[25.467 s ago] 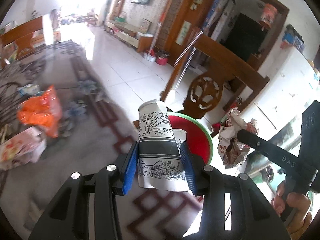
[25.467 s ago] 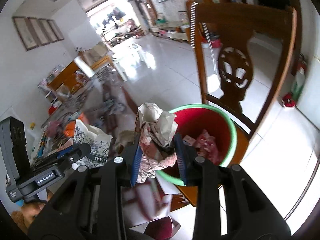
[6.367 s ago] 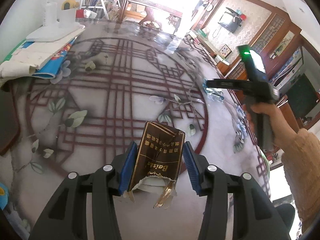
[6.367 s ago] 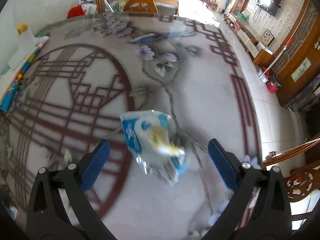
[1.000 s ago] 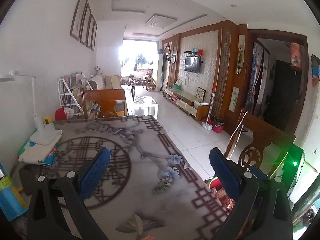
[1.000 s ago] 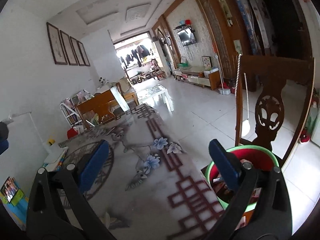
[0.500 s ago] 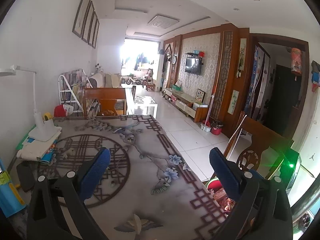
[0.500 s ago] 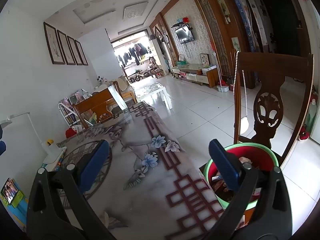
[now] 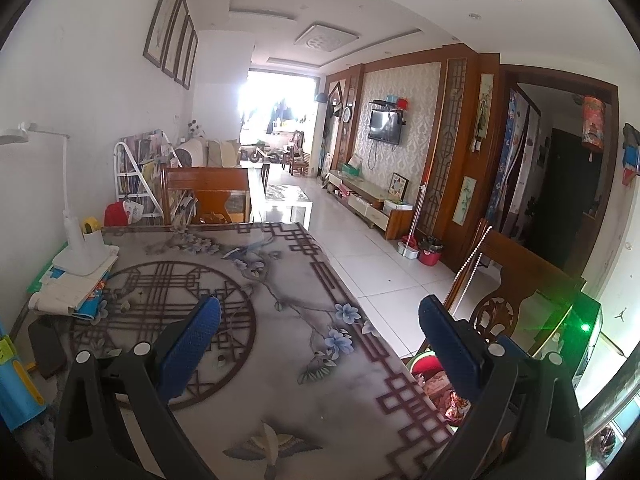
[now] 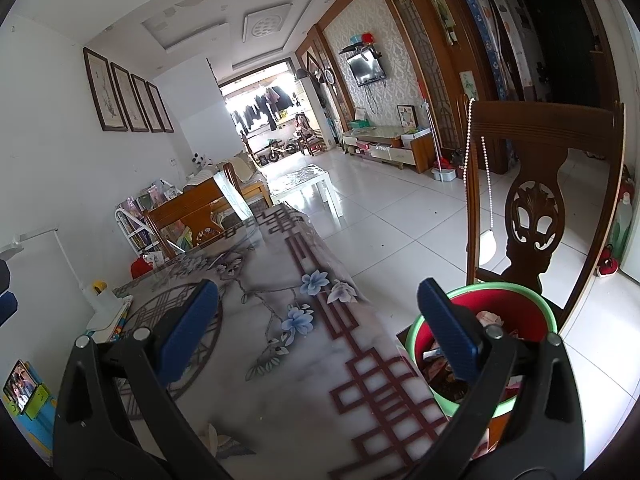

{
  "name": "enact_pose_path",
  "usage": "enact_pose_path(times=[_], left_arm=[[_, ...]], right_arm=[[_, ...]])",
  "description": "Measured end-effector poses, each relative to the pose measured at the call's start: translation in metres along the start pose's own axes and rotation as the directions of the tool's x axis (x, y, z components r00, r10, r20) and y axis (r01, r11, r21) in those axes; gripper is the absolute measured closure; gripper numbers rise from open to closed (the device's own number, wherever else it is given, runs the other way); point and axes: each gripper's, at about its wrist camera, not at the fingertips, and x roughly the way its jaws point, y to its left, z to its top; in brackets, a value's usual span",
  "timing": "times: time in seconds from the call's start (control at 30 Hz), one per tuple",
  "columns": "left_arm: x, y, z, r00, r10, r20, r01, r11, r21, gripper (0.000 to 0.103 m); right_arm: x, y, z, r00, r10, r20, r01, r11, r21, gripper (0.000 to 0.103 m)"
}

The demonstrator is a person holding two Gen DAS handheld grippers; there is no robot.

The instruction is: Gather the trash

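Both the left gripper (image 9: 320, 340) and the right gripper (image 10: 318, 324) have jaws spread wide with nothing between them. The trash (image 10: 490, 318) lies in the bin (image 10: 548, 316), just behind the right gripper's right jaw. The table (image 10: 280, 360) between the jaws shows no scraps, so collecting looks finished.

The left black two-finger gripper with blue pads (image 9: 318, 344) is spread wide and holds nothing. The right black two-finger gripper with blue pads (image 10: 318, 328) likewise gapes wide, empty.
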Motion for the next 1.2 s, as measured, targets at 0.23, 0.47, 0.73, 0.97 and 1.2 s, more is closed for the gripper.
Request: enact_pose_path(times=[0.23, 0.47, 0.73, 0.97, 1.2], left_arm=[[-0.0002, 0.0003, 0.0005, 1.000, 0.000, 0.000, 0.000, 1.000, 0.001, 0.008], [0.0009, -0.0028, -0.0038, 1.000, 0.000, -0.006, 0.000, 1.000, -0.001, 0.008], [0.0020, -0.0027, -0.0073, 1.000, -0.003, -0.014, 0.003, 1.000, 0.001, 0.008], [0.0041, -0.0003, -0.0080, 1.000, -0.009, -0.024, 0.009, 1.000, -0.003, 0.008], [0.0042, 0.0003, -0.0072, 1.000, -0.009, -0.023, 0.009, 1.000, -0.003, 0.008]], right_arm=[[0.0001, -0.0001, 0.0003, 1.000, 0.000, -0.001, 0.000, 1.000, 0.000, 0.005], [0.0003, -0.0004, -0.0006, 1.000, 0.000, -0.001, 0.000, 1.000, 0.001, 0.005], [0.0004, -0.0008, -0.0008, 1.000, 0.000, -0.002, 0.000, 1.000, 0.002, 0.005], [0.0004, 0.0001, 0.0000, 1.000, -0.001, -0.003, 0.001, 1.000, 0.001, 0.005], [0.0002, 0.0001, 0.0001, 1.000, -0.003, -0.004, 0.003, 1.000, 0.002, 0.005]])
